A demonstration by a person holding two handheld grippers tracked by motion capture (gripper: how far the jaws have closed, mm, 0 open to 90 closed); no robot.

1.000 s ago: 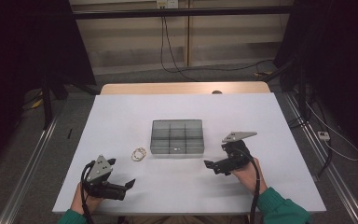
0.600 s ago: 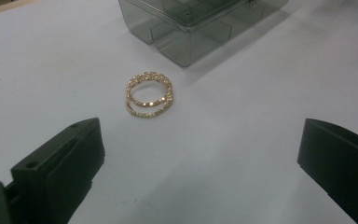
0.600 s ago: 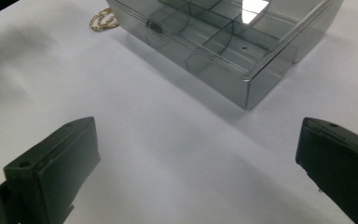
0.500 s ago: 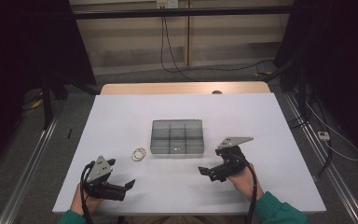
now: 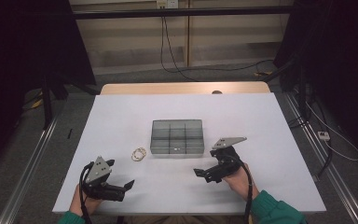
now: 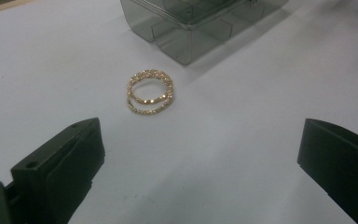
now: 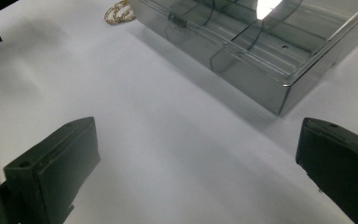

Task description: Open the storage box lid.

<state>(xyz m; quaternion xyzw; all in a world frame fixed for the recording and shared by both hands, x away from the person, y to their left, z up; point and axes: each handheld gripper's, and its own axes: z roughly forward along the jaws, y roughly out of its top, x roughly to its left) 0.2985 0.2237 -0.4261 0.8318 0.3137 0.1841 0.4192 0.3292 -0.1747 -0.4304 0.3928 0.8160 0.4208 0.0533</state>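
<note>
A smooth, matt white bench is seen from above, with a shallow rectangular box of smoky translucent plastic set near its middle. The box is divided into small square compartments, and a small clasp is seen on its near wall in the right gripper view. Just to the left of the box, apart from it, two thin gold-coloured bangles with a beaded, glittering surface are laid flat on the bench, one overlapping the other.

The left tongs are held low near the front left corner of the bench, with the bangles ahead of them; their blocky black jaws are spread wide and nothing is held between them. The right tongs are held in front of the box's right end, pointed leftward; their jaws are likewise wide apart and empty.

Compared with the frame a second ago, the right tongs have been drawn nearer to the bench's front edge and slightly leftward, away from the box. The left tongs, the bangles and the box are found where they were.
</note>
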